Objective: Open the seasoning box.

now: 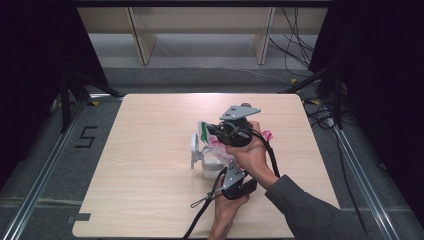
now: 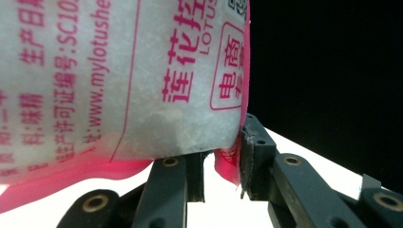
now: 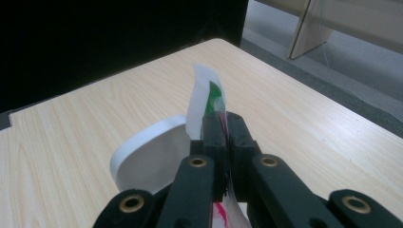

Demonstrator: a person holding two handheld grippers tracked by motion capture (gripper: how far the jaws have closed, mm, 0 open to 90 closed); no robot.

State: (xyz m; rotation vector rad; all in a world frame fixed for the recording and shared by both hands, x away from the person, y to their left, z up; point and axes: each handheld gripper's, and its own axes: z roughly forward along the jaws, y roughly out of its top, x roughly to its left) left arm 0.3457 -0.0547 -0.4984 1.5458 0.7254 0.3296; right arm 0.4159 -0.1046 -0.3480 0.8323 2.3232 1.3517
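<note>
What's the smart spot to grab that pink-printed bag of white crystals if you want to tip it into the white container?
Judging by its shape, the flat sealed edges are best. The bag bulges with loose grains in the middle, while its pink seam is thin and firm. The right gripper is shut on the top corner from above; the left gripper takes the bottom seam from below. That probably lets the bag tilt over the white container.

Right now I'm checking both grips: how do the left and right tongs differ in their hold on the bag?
The left tongs stand partly apart around the bag's full, granule-filled lower end; the right tongs are pressed tight on its thin flat top edge. The left sits nearer the person, the right farther. Both grip the same bag.
</note>
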